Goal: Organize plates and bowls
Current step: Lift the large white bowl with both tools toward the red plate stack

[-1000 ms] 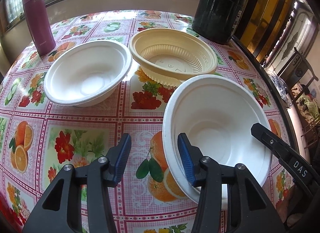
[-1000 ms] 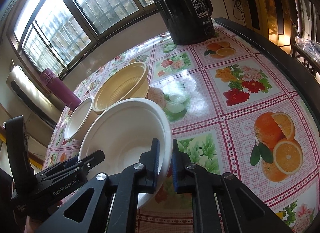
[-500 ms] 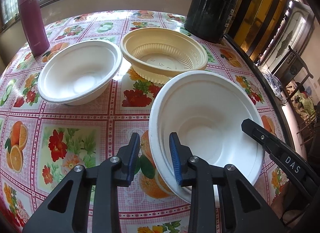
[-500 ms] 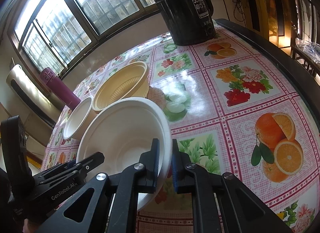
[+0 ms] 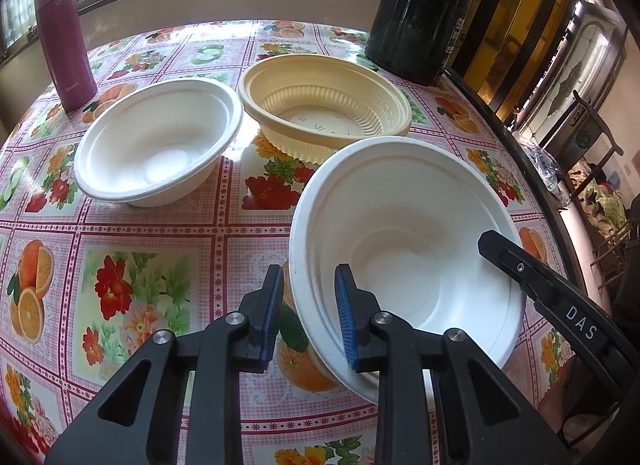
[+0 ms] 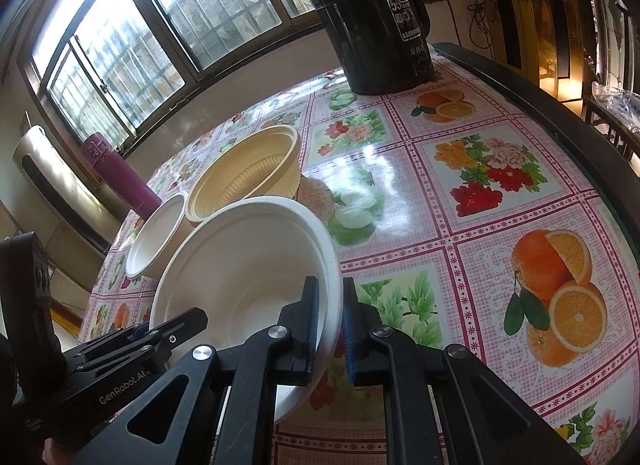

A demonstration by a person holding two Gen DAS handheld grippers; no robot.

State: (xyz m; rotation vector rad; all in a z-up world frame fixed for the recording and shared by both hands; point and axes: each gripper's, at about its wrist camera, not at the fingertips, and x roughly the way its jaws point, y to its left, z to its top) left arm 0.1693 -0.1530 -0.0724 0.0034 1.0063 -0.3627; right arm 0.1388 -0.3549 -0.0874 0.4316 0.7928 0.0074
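A large white bowl (image 5: 400,233) is tilted up off the flowered tablecloth, near the front. My right gripper (image 6: 330,289) is shut on its right rim (image 6: 334,265). My left gripper (image 5: 308,277) straddles the opposite rim. Its jaws are closing: one pad is inside the bowl, the other outside, with a thin gap still showing. A smaller white bowl (image 5: 160,145) sits on the table to the left. A ribbed yellow bowl (image 5: 324,101) sits behind, between the two white ones.
A black electric kettle (image 5: 420,13) stands at the back right of the table. A maroon flask (image 5: 64,37) stands at the back left by the window. The table's dark edge (image 5: 520,153) curves along the right, with chairs beyond it.
My left gripper's jaws have narrowed from wide apart to close around the large white bowl's rim. The right gripper has kept its grip and has not moved.
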